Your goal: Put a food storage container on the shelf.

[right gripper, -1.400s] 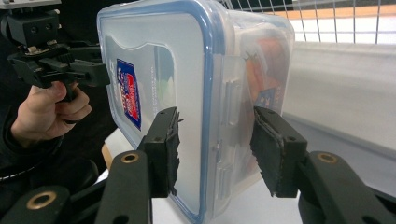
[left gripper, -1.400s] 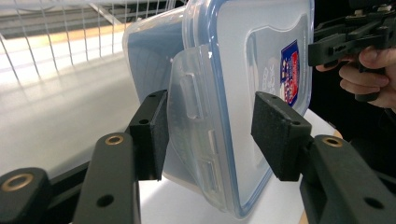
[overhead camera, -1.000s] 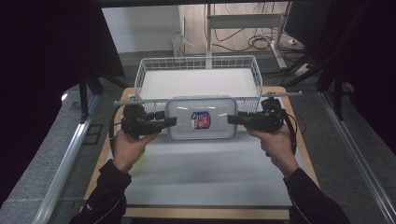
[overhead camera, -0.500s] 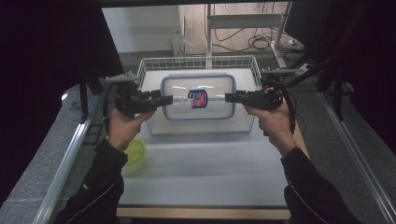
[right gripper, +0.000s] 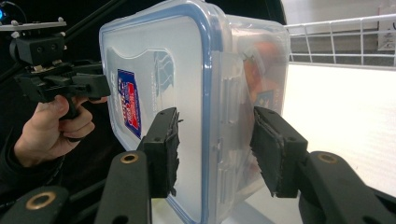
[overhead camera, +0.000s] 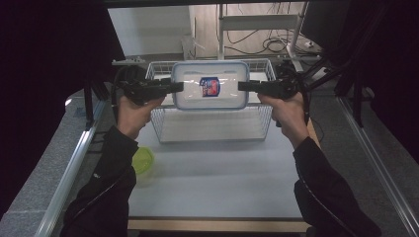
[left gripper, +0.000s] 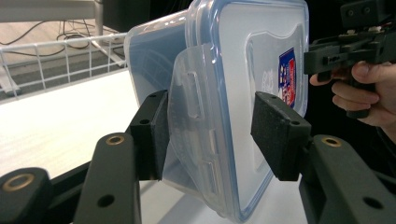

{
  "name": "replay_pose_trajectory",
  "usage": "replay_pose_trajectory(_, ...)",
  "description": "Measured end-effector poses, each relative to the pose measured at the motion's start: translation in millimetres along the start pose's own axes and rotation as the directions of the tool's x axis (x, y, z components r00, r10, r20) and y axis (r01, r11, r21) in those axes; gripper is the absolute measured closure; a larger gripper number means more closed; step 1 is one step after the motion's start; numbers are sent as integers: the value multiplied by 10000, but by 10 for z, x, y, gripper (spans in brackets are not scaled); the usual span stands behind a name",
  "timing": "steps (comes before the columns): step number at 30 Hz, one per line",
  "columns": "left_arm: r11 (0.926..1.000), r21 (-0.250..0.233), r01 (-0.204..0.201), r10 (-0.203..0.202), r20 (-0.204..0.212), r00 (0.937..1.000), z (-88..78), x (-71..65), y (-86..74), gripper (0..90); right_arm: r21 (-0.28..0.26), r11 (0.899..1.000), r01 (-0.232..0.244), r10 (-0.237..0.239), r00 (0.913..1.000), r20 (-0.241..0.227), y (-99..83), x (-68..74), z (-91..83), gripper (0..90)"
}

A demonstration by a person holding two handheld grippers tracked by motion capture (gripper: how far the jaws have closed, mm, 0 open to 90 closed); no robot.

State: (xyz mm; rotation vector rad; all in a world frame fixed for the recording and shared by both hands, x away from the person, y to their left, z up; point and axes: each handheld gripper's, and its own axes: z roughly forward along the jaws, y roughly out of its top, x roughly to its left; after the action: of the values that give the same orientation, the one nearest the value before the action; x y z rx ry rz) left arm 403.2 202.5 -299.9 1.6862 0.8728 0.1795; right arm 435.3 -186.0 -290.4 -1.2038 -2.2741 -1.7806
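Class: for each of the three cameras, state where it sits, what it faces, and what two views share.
High view: above the table, looking forward and down; forearms, both hands, wire basket.
Left gripper view: on the left gripper, along its jaws.
Right gripper view: on the right gripper, along its jaws.
Shared: the clear blue-rimmed plastic container, clamped at both ends.

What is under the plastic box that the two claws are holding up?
Under the plastic box is the white wire basket, standing on the table. The box covers part of the basket's back, so that part cannot be seen.
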Motion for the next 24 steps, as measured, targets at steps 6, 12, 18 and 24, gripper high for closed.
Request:
replay_pose_trajectory(6,9999,-97,113,-113,-2,9999,59,107,42,480,-42,10000,-21,21,10000,-16,68,-84,71,517)
replay_pose_trajectory(12,9990,-30,436,-435,18,9990,169,241,5,480,-112,9996,-275,275,9996,47,99,-210,161,518)
replay_pose_trajectory(18,9981,58,609,-609,43,9981,238,322,-36,480,-110,9992,-377,378,9991,172,108,-296,224,516)
replay_pose_trajectory(24,9984,-20,557,-556,59,9984,246,327,-40,482,-118,9978,-649,649,9979,8,86,-359,237,512)
